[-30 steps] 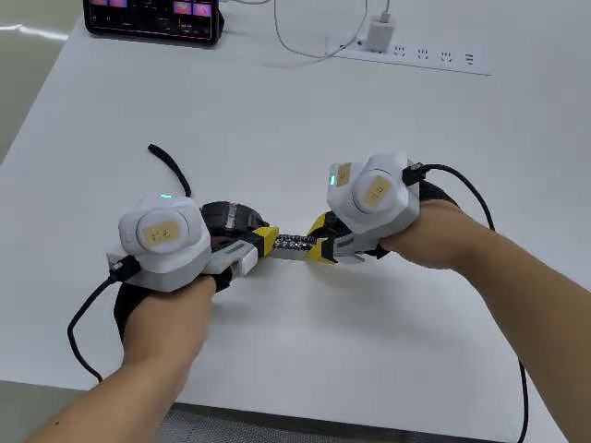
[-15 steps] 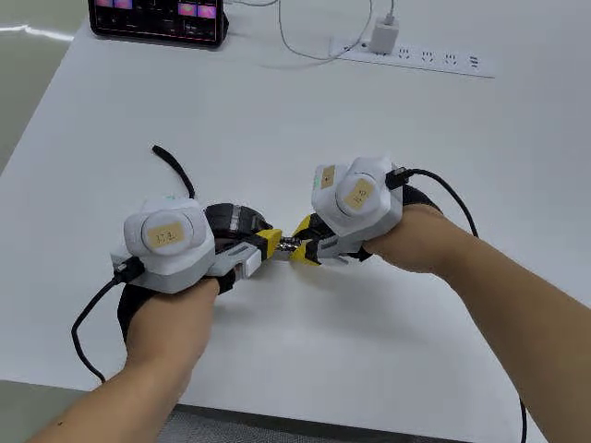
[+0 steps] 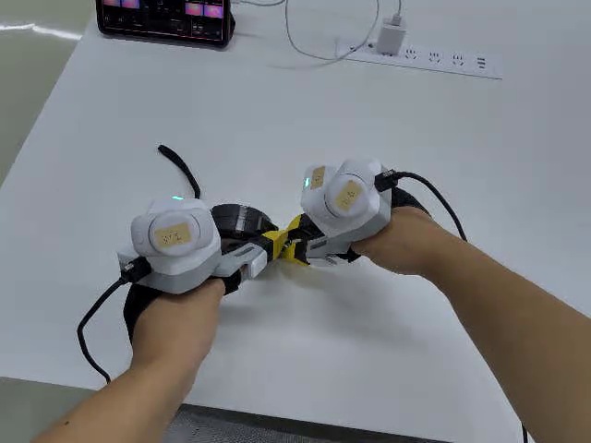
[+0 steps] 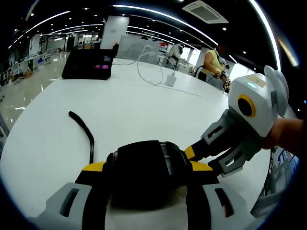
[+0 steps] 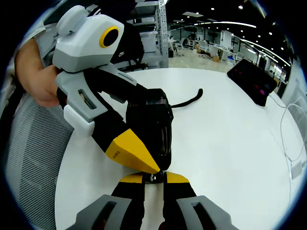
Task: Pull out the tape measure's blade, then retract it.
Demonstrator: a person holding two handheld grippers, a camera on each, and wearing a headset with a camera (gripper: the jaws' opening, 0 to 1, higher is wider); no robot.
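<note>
My left gripper [image 4: 147,166] is clamped on the tape measure [image 4: 144,155], with the yellow-tipped jaws pressed to either side of the black case. The case sits on the white table [image 3: 305,129], toward its 6 o'clock side. In the left gripper view the case hides the jaws' inner faces. From my head view the two gripper bodies cover all but the case's upper rim. My right gripper [image 5: 154,181] comes in from 3 o'clock, nose to nose with the left one. Its jaws are drawn together on the end of the blade [image 5: 154,178]. I can see only a small metal bit of it between the yellow tips, right at the mouth of the case, and I cannot make out any markings. In the right gripper view, one left jaw crosses in front of the case and the other is hidden behind it. A black strap [image 3: 180,168] runs off toward 10 o'clock, and its join to the case is hidden behind my left gripper. At the table's far edge a dark screen [image 3: 166,20] at 11 o'clock is cut off by the top of the view. A power strip [image 3: 443,61] with a white charger [image 3: 391,39] lies at 1 o'clock.
</note>
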